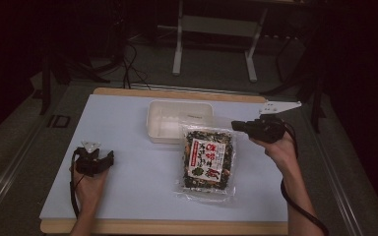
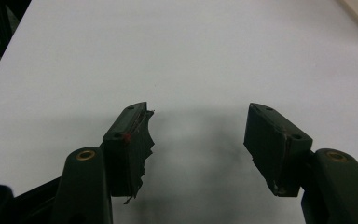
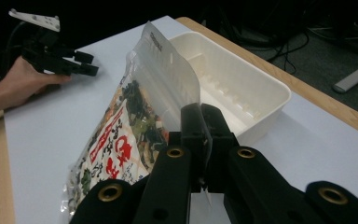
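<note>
My right tongs (image 3: 204, 140) clamped on snack bag (image 1: 208, 158) far corner, lifting it; left tongs (image 2: 198, 140) wide open, empty, low over bench (image 1: 128, 128).

A clear plastic bag (image 1: 208, 160) of dark green dried flakes, with a red-and-white printed label, lies near the centre of the white desk (image 1: 128, 187), its sealed top edge toward 12 o'clock. That top corner is lifted off the desk, pinched by the right gripper (image 3: 200, 140), while the rest slopes down flat. At 11 o'clock from the bag, touching its upper edge, sits a shallow white rectangular tray (image 1: 163, 120), open side up, with nothing visible inside.
</note>
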The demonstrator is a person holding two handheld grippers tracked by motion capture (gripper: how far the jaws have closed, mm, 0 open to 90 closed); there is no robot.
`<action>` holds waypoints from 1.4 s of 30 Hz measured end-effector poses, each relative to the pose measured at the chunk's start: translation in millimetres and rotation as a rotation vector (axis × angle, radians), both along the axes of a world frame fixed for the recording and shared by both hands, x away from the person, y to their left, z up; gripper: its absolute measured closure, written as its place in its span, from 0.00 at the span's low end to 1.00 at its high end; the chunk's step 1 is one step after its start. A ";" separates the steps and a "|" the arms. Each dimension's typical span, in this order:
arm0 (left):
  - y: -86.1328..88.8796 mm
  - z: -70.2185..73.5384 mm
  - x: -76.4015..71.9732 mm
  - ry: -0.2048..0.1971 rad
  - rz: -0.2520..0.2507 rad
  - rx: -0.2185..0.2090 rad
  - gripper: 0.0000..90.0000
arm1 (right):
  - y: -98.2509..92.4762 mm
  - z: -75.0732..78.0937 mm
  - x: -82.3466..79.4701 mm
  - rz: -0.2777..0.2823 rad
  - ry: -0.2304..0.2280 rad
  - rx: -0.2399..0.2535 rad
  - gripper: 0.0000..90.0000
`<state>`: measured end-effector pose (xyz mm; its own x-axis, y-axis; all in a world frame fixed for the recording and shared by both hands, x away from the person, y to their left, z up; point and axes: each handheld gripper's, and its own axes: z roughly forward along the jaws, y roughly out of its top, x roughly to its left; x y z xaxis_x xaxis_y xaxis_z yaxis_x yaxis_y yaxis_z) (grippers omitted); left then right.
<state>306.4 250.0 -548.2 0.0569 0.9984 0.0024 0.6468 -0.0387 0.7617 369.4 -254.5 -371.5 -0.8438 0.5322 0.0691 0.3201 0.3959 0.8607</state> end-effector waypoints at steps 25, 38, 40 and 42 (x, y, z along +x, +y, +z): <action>0.4 0.3 -0.1 -0.001 0.000 0.000 0.44 | -2.4 23.3 -4.4 0.048 -0.010 0.100 1.00; 0.5 0.4 -0.2 -0.004 0.004 -0.007 0.44 | 7.0 33.7 -4.5 0.075 -0.025 0.116 1.00; 0.5 0.4 -0.2 -0.005 0.004 -0.007 0.44 | 8.0 34.8 -4.6 0.077 -0.027 0.121 1.00; 0.5 0.4 -0.2 -0.005 0.004 -0.007 0.44 | 9.2 36.1 -4.7 0.083 -0.029 0.129 1.00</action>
